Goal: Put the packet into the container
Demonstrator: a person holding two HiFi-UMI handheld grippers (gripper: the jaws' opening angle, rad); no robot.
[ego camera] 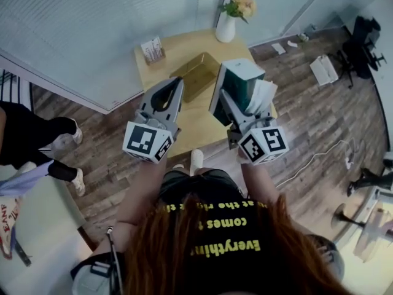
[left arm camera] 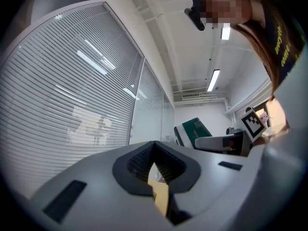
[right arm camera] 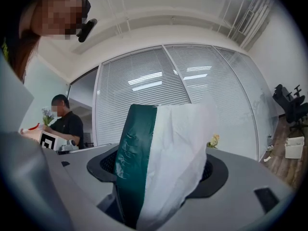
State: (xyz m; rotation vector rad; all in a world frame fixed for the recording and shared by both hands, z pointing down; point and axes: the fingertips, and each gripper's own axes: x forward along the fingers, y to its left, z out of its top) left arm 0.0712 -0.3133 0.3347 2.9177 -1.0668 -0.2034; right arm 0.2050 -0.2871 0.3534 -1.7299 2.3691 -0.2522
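Observation:
In the head view both grippers are held up high over a small wooden table (ego camera: 161, 72). A green and white packet (ego camera: 241, 82) stands in my right gripper (ego camera: 236, 108), which is shut on it. The right gripper view shows the same packet (right arm camera: 161, 153) crumpled between the dark pads (right arm camera: 107, 163). An amber see-through container (ego camera: 198, 74) lies on the table, below and between the two grippers. My left gripper (ego camera: 178, 85) is shut with its tips touching and holds nothing. The left gripper view shows its pads (left arm camera: 139, 160) meeting, with the packet (left arm camera: 197, 127) to the right.
On the table's far edge stand a white vase with flowers (ego camera: 227, 24) and a card stand (ego camera: 152, 50). A person's legs (ego camera: 58, 143) are at the left. A box (ego camera: 324, 69) and an office chair (ego camera: 363, 37) are on the wooden floor to the right.

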